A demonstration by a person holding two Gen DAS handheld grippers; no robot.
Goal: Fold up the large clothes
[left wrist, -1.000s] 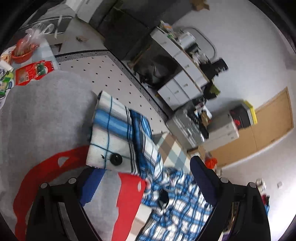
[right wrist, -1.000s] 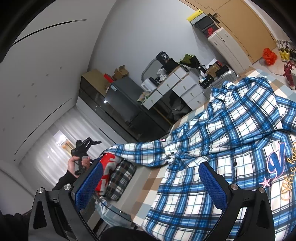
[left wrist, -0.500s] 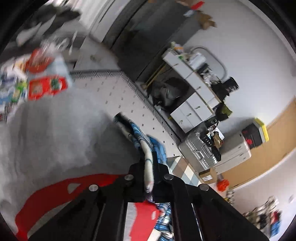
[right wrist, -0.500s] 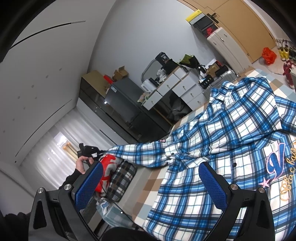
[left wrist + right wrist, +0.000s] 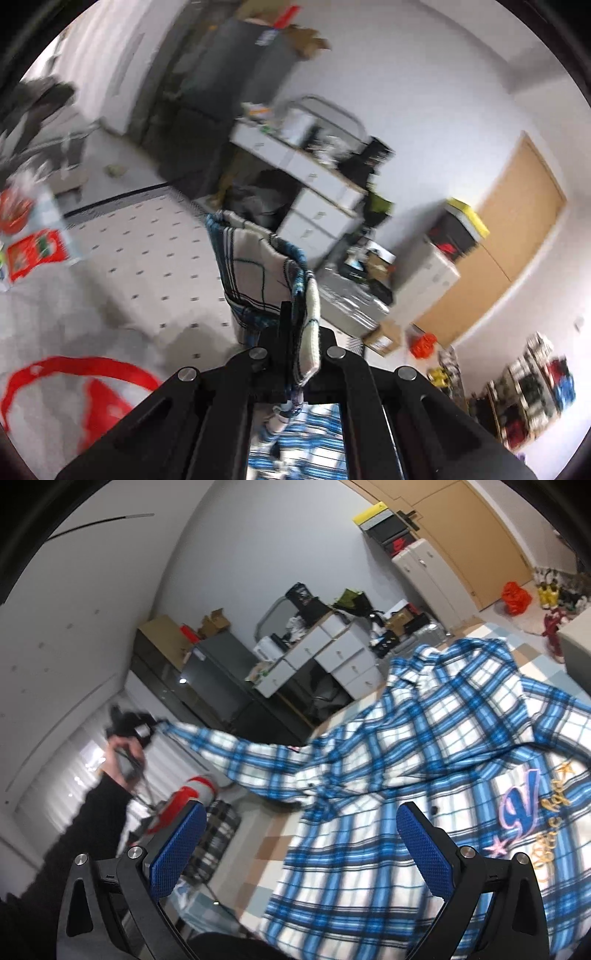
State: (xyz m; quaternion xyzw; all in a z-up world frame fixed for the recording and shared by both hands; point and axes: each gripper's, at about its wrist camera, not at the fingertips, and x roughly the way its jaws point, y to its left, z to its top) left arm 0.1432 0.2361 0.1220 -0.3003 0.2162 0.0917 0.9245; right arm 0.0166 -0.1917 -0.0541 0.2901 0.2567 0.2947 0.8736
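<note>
A large blue and white plaid shirt [image 5: 424,760] lies spread on a checked surface, with a pink "V" logo at the right. My left gripper [image 5: 295,347] is shut on the sleeve cuff [image 5: 258,273] and holds it raised; the cuff sticks up between the fingers. In the right wrist view the left gripper [image 5: 136,727] shows at the far left, with the sleeve [image 5: 236,753] stretched out from the shirt body. My right gripper [image 5: 299,845] is open and empty, hovering above the shirt's lower front.
A grey and red garment [image 5: 74,350] lies at the left. A dotted rug [image 5: 147,240] covers the floor beyond. A white drawer desk [image 5: 325,653], dark cabinet [image 5: 214,679] and boxes stand along the wall. A folded checked cloth [image 5: 218,823] lies by the surface's left edge.
My left gripper closed on the sleeve cuff and lifted it up and away, pulling the sleeve taut. The right gripper stayed open, nearly still.
</note>
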